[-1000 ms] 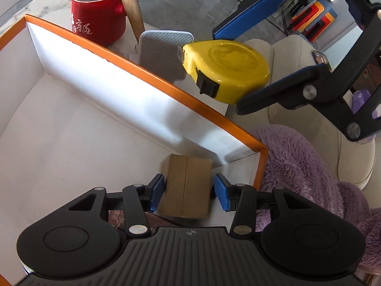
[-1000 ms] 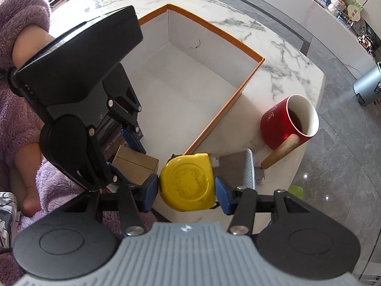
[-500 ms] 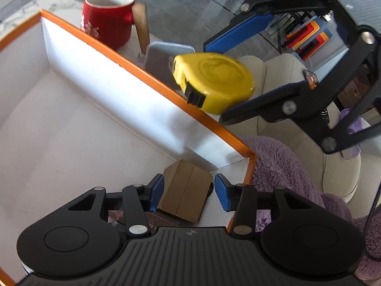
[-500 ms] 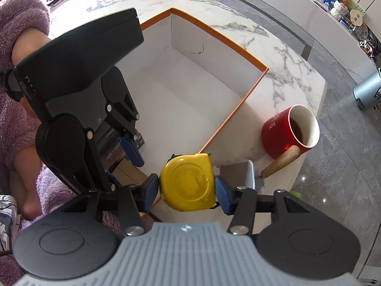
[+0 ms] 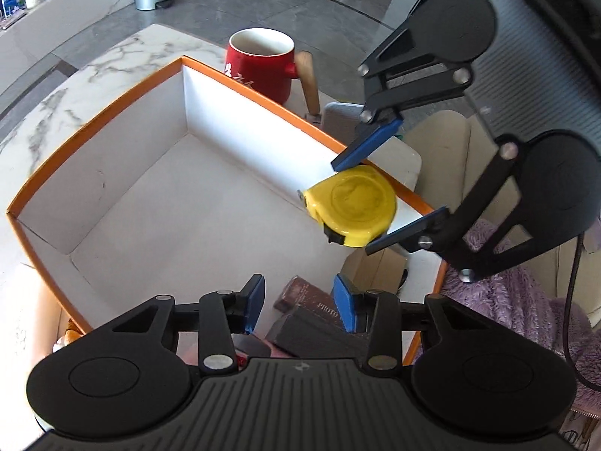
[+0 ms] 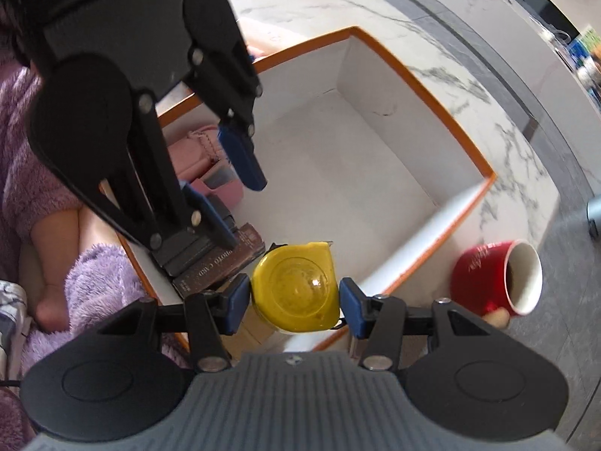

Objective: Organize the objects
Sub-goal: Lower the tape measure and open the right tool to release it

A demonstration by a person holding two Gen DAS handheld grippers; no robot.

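Bright daylight, fisheye-warped, motion-blurred edges

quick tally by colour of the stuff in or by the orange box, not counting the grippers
yellow: 1, tape measure
red: 1, mug
pink: 1, pouch
dark brown: 1, book
grey: 1, pad
tan: 1, cardboard box
total: 6

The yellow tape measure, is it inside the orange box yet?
Not yet down inside. The right claw holds the yellow tape measure in the air above the orange box.
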